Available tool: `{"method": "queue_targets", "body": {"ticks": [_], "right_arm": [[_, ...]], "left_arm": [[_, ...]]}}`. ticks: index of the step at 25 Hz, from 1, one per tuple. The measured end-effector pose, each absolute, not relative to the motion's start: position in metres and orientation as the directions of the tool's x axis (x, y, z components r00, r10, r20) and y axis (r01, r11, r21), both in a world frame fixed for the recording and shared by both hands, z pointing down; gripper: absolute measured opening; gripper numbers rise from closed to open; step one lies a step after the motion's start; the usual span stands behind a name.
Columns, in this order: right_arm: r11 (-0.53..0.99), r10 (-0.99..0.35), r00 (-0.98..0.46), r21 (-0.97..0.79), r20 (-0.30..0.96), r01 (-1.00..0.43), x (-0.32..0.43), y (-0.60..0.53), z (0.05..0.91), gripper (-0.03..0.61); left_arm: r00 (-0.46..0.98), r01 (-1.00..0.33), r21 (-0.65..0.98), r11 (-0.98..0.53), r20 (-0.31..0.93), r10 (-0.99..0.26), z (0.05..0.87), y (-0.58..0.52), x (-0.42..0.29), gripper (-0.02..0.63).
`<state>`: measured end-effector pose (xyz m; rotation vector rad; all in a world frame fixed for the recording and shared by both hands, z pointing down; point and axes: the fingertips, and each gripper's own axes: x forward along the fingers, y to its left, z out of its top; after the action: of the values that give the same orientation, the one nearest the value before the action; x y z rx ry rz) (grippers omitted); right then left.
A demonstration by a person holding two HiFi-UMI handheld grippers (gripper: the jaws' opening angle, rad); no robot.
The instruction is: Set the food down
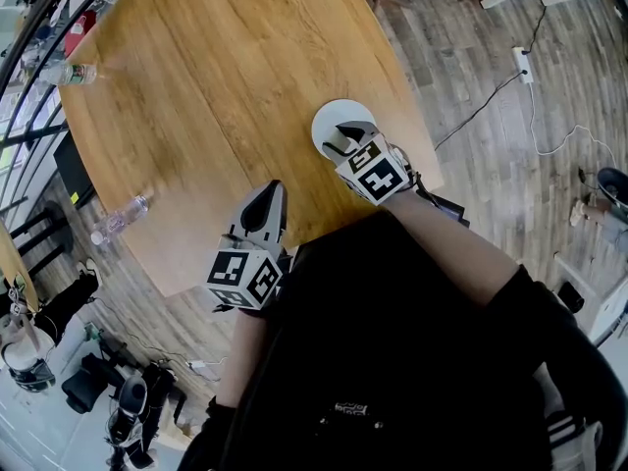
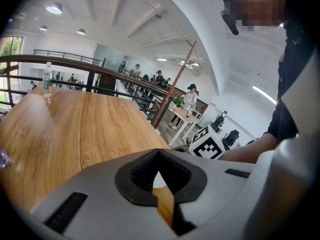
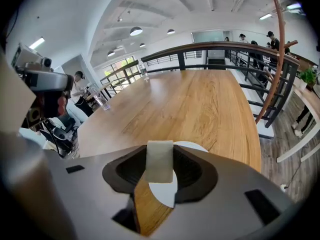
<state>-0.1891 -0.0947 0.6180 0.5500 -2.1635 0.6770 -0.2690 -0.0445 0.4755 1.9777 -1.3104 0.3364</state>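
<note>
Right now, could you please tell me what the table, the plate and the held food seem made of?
The table looks like wood or veneer with a satin finish: grain and plank seams show. The plate is smooth, white, ceramic or plastic, I cannot tell which. The food is a pale, matte, soft-looking block, perhaps tofu.

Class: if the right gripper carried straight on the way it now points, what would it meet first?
Most likely the white plate: the right gripper, shut on the pale food piece, points down at it.
</note>
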Motion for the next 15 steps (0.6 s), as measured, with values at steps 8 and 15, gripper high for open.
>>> {"method": "queue_targets", "body": {"ticks": [8,15], "right_arm": [[0.757,-0.123,-0.521,-0.260,0.844,-0.599,-0.183,-0.098,0.652,0.169],[0.781,-0.102,-0.457,-0.214,0.884,-0.587,-0.178,-0.095,0.678,0.169]], "left_arm": [[0.438,-0.880,0.430,-0.200,0.576,-0.690,0.479,-0.043,-0.273,0.000],[0.438,-0.880,0.433,-0.196,0.580,-0.687,0.482,-0.043,-0.273,0.000]]}}
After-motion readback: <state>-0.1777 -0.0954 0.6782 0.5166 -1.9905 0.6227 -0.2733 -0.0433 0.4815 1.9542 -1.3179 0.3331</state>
